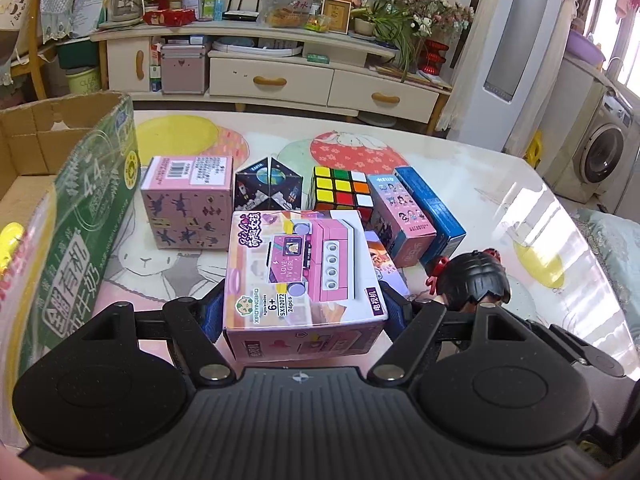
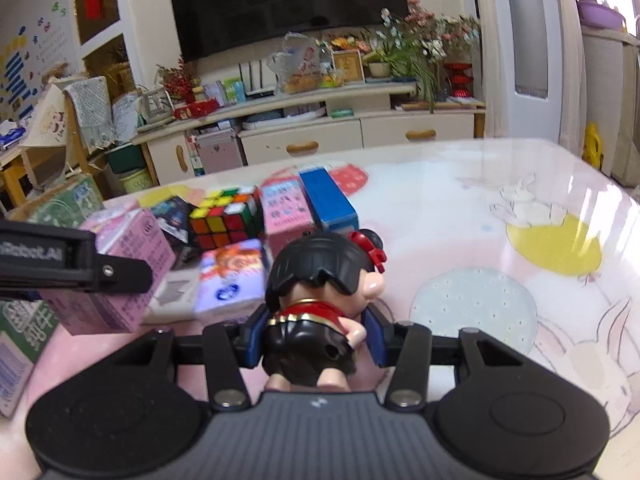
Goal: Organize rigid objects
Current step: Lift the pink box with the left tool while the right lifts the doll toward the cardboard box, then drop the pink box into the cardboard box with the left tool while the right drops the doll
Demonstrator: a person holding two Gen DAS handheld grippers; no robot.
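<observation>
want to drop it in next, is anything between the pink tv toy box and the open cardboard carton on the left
Nothing visible. The left hand-held gripper holds the pink TV toy box, and the stretch toward the open cardboard carton looks free; the pink cube box sits farther back.

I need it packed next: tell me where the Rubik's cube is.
The Rubik's cube sits on the table's far row in the left wrist view, between the space-print box and the pink character box.

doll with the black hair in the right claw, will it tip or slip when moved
The doll looks like hard glossy plastic, so probably stiff and a bit slippery. Its big head sits above the right claw pads, so it may pivot. Small feet suggest it tips easily when set down.
</observation>
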